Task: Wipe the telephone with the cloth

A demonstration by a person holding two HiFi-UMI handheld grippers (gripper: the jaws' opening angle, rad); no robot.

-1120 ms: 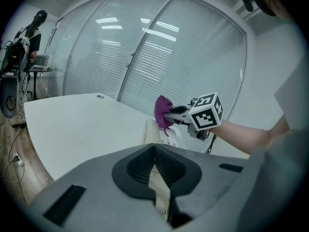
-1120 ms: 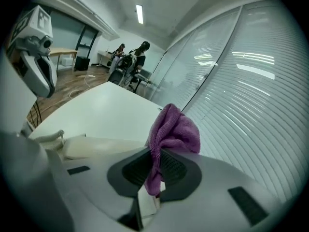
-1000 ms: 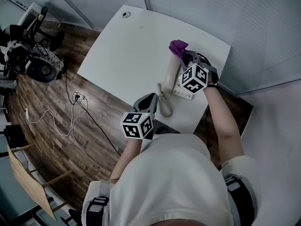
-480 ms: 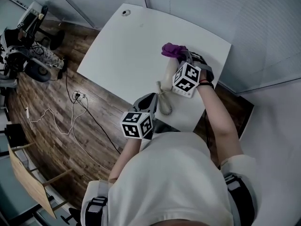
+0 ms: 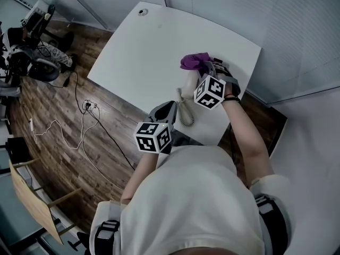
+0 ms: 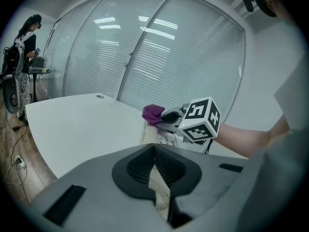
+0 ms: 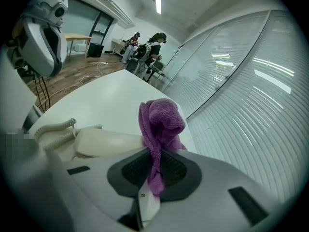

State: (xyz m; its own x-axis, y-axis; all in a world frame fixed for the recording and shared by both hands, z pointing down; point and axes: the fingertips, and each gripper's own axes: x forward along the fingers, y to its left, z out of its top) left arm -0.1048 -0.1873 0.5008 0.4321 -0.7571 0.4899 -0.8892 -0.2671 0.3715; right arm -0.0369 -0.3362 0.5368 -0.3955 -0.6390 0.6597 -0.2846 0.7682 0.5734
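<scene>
1. Head view: right tongs [image 5: 206,69], clenched on the bunched purple cloth [image 5: 194,61], now sit farther down the cream telephone [image 5: 189,84] handset than before.
2. Left tongs [image 5: 168,108] pinch its coiled cord [image 5: 186,117]; telephone lies near the counter [image 5: 138,47] edge.

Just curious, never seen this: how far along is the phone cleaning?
Done: the cloth is gripped in the right tongs. In hand: it sits at the handset's far end, while the left tongs pinch the cord. Left, probably: the rest of the handset and the keypad; no wiped patch shows.
</scene>
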